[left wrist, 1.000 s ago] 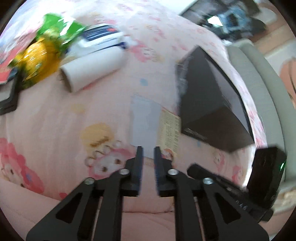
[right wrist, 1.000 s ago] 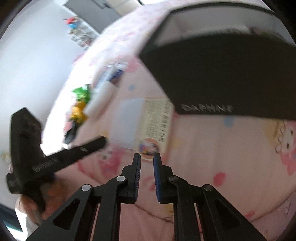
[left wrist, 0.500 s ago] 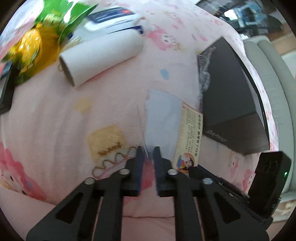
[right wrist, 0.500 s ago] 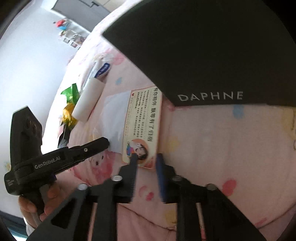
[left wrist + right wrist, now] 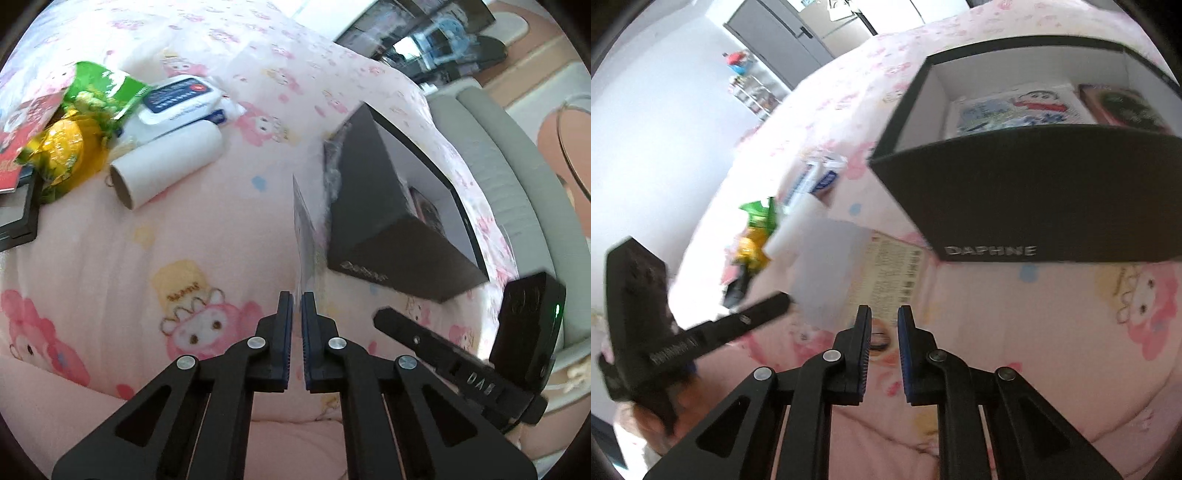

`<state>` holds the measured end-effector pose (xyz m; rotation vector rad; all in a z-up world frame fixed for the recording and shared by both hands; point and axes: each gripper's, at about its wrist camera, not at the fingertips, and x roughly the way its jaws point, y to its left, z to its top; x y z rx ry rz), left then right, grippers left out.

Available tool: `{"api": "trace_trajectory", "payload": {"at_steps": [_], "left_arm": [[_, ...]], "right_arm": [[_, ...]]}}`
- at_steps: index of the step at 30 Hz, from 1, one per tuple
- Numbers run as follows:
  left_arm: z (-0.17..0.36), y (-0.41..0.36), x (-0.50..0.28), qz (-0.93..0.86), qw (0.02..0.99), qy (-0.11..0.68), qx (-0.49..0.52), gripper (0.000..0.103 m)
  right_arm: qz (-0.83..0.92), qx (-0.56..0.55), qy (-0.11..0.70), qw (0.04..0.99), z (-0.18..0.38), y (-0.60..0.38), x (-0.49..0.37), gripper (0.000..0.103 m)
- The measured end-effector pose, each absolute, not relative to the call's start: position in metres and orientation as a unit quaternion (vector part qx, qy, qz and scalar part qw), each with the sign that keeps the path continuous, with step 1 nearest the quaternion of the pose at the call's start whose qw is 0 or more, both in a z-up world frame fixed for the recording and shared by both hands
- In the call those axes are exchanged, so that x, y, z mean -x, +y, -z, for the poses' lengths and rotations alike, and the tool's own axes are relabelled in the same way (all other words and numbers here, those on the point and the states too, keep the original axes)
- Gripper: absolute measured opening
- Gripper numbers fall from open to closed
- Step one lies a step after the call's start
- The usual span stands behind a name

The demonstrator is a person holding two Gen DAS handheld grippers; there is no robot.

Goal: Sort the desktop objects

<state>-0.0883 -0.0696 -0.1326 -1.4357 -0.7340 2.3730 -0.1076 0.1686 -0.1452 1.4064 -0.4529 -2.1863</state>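
Open pink blanket (image 5: 177, 236) is left free ahead-left of the left gripper (image 5: 297, 295). Passage to its right is blocked by the black box (image 5: 384, 221); far left is cluttered by a paper roll (image 5: 166, 166) and wipes pack (image 5: 177, 99).

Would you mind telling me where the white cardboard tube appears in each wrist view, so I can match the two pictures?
Left wrist view: the white cardboard tube lies upper left, beside the wet-wipes pack.
Right wrist view: the tube is a blurred white shape left of centre, partly behind the held card.
Shared landmark: the black box.
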Motion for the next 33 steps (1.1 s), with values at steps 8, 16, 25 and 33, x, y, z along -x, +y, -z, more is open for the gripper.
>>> {"api": "trace_trajectory", "payload": {"at_steps": [8, 16, 25, 33], "left_arm": [[0.072, -0.047, 0.08, -0.878, 0.127, -0.159, 0.433, 0.003], [0.083, -0.011, 0.078, -0.859, 0.195, -0.132, 0.455, 0.003], [0.109, 0.02, 0.085, -0.807, 0.284, -0.195, 0.48, 0.003], [0.131, 0.028, 0.091, -0.771, 0.316, -0.224, 0.506, 0.003]], "right_arm": [[0.784, -0.516, -0.186, 0.292, 0.14, 0.161, 0.106, 0.014], [0.795, -0.512, -0.203, 0.254, 0.132, 0.182, 0.112, 0.014], [0.807, -0.513, -0.206, 0.208, 0.126, 0.211, 0.103, 0.024], [0.808, -0.507, -0.232, 0.189, 0.127, 0.235, 0.111, 0.024]]}}
